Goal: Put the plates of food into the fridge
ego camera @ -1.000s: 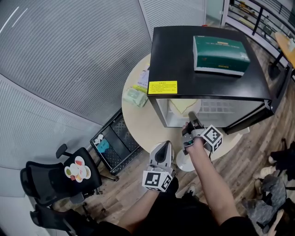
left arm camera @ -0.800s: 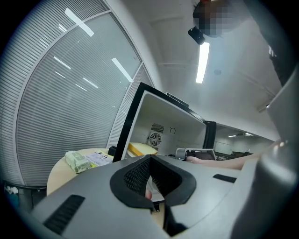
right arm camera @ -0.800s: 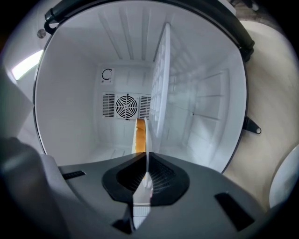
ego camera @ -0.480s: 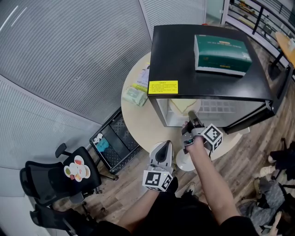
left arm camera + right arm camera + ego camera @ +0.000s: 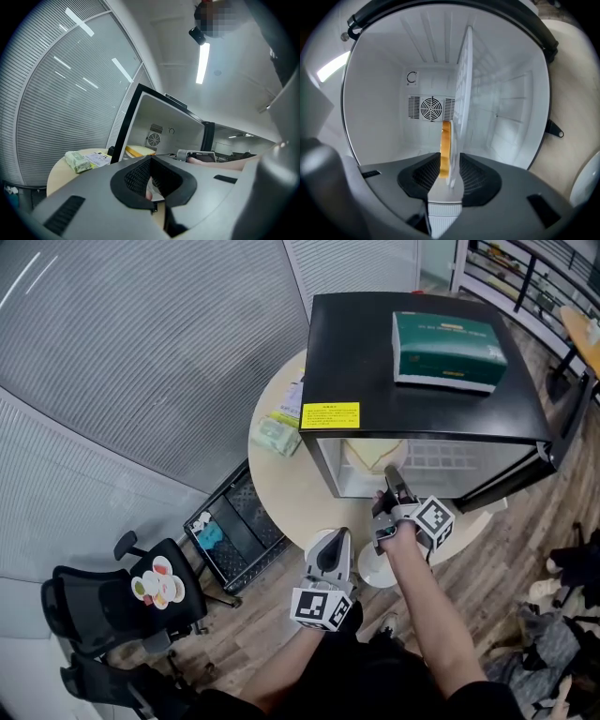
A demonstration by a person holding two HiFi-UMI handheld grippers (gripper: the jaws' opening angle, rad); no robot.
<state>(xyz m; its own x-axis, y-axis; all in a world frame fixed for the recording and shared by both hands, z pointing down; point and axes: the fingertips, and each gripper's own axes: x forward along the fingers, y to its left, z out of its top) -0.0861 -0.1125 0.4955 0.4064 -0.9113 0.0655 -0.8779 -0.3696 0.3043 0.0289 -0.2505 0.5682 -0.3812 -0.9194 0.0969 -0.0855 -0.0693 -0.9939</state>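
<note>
My right gripper's (image 5: pixel 449 172) jaws, just opened, straddle the white plate of yellow food (image 5: pixel 446 140) to leave it inside the black-topped fridge (image 5: pixel 356 343); my left gripper (image 5: pixel 329 554) idles closed, empty.

My white plate (image 5: pixel 449 157) of yellow food lies flat on the shelf (image 5: pixel 465 84) inside the open black fridge (image 5: pixel 375 352), toward the shelf's left edge.

The shelf (image 5: pixel 465 84) splits the fridge (image 5: pixel 375 343) cavity. I see free room above the plate (image 5: pixel 453 171), whose edge sits between my right gripper's (image 5: pixel 391 482) just-opened jaws.
</note>
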